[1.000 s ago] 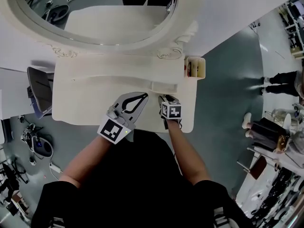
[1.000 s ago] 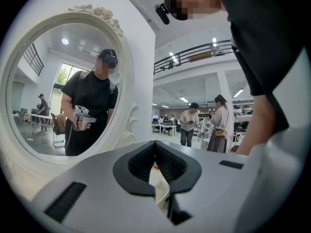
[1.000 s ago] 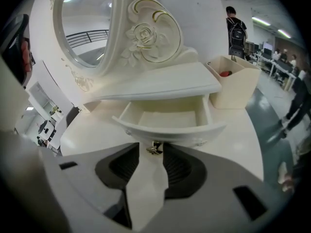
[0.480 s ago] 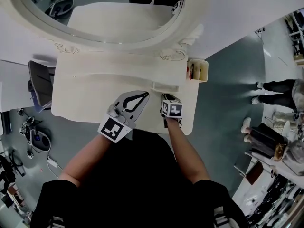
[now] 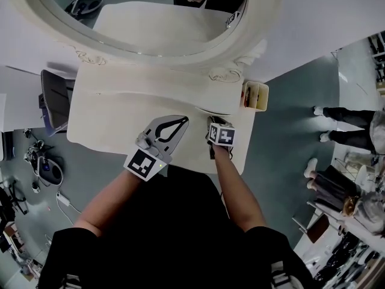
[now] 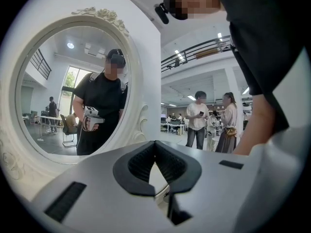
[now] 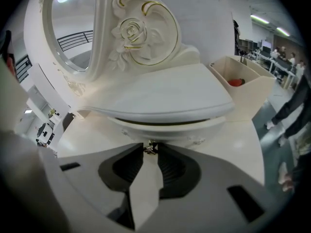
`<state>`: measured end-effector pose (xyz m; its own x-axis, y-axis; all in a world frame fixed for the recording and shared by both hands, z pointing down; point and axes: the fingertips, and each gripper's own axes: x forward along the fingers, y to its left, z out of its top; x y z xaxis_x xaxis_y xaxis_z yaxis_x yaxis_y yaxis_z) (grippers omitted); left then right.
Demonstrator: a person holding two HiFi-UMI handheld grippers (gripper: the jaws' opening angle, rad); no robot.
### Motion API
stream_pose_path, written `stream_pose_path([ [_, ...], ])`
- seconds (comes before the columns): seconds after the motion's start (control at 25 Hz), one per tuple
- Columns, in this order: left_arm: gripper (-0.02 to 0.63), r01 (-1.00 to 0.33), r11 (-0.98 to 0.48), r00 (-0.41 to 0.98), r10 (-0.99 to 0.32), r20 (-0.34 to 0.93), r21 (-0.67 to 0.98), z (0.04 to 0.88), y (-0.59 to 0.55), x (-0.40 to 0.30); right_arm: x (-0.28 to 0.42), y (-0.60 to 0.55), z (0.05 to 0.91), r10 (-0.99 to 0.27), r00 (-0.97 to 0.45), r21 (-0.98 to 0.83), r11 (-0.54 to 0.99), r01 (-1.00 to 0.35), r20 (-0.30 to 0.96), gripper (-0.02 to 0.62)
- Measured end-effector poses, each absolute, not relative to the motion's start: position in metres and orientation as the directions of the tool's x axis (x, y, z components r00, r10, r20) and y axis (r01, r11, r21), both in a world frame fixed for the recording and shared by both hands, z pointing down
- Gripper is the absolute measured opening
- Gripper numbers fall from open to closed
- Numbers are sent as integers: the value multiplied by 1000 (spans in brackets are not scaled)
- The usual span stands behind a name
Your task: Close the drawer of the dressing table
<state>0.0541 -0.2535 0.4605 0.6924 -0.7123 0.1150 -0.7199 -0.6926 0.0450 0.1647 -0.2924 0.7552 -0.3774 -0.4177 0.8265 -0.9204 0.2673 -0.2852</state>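
Observation:
The cream dressing table stands under its oval mirror. Its drawer front sits just below the tabletop, with a thin dark gap above it. My right gripper has just been closing its jaws, and they now pinch the small metal drawer knob at their tips. My left gripper hovers over the table's front, pointed at the mirror, shut and holding nothing.
A small open box with a red item inside hangs at the table's right end. A chair stands to the left. People stand on the floor at the right. Cables and gear lie at the lower left.
My right gripper has moved toward the mirror with the drawer front. Less of the drawer sticks out from under the tabletop. The left gripper has stayed put.

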Motion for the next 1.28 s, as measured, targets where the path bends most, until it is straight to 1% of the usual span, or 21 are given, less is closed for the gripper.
stream_pose_path([
  [0.44,-8,-751,-660,657,-746,108,20,455,-254,47,164,-319,756,-432,-375,-278,272,-921,820,97],
  [0.64,-8,-761,-649,646,-755,109,15,453,-250,47,164,-316,754,-441,-384,-281,282,-917,811,97],
  [0.88,-8,-755,-656,653,-750,102,8,451,-244,53,167,-297,739,-455,-418,-299,312,-902,786,112],
  [1.04,-8,-741,-671,668,-738,97,-5,449,-238,60,169,-280,712,-489,-471,-340,336,-878,734,112],
  [1.28,-8,-732,-682,678,-730,88,-13,444,-232,65,160,-270,638,-591,-563,-314,476,-822,578,110],
])
